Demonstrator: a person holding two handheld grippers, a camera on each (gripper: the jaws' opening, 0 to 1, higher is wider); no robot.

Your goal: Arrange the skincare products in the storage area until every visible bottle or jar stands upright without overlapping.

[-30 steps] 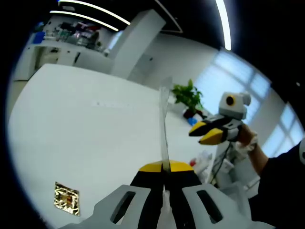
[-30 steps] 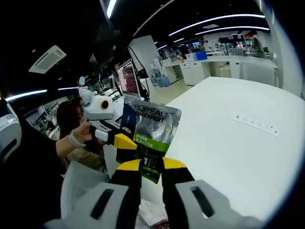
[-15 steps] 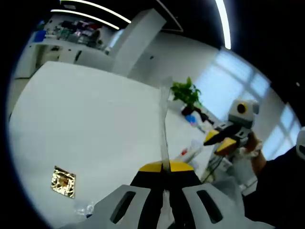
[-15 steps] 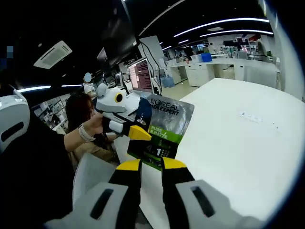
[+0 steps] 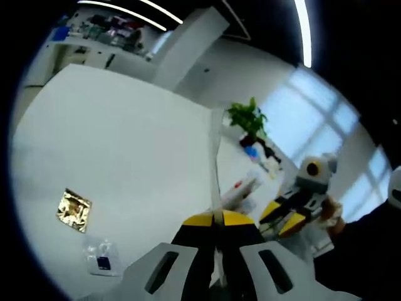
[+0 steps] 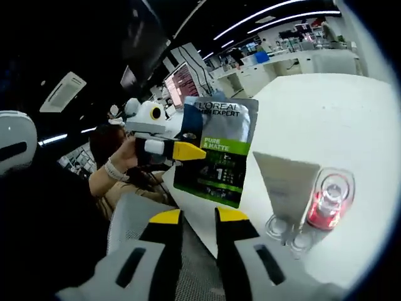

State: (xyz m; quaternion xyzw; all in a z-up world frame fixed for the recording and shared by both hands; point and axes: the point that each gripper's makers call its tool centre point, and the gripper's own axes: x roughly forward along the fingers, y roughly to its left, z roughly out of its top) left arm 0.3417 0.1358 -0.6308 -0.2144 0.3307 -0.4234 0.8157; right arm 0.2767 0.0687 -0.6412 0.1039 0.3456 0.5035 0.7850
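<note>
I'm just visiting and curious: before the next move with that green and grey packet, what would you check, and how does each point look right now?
1. Left gripper fingers shut on the sachet: ok.
2. Right gripper fingers open, holding nothing: ok.
3. Sachet hanging above the white table, touching nothing: ok.
4. Red-capped product standing upright: not ok, it looks to be lying down.
5. Gold packet and blue packet apart, not overlapping: ok.
6. Storage area located: cannot tell.

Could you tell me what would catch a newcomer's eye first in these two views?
In the right gripper view, the left gripper holds up a dark L'Oreal sachet with a green band, above the white table. Right of it stands a clear-capped red bottle beside a grey tube. In the left gripper view, a gold foil packet lies flat on the table.
</note>
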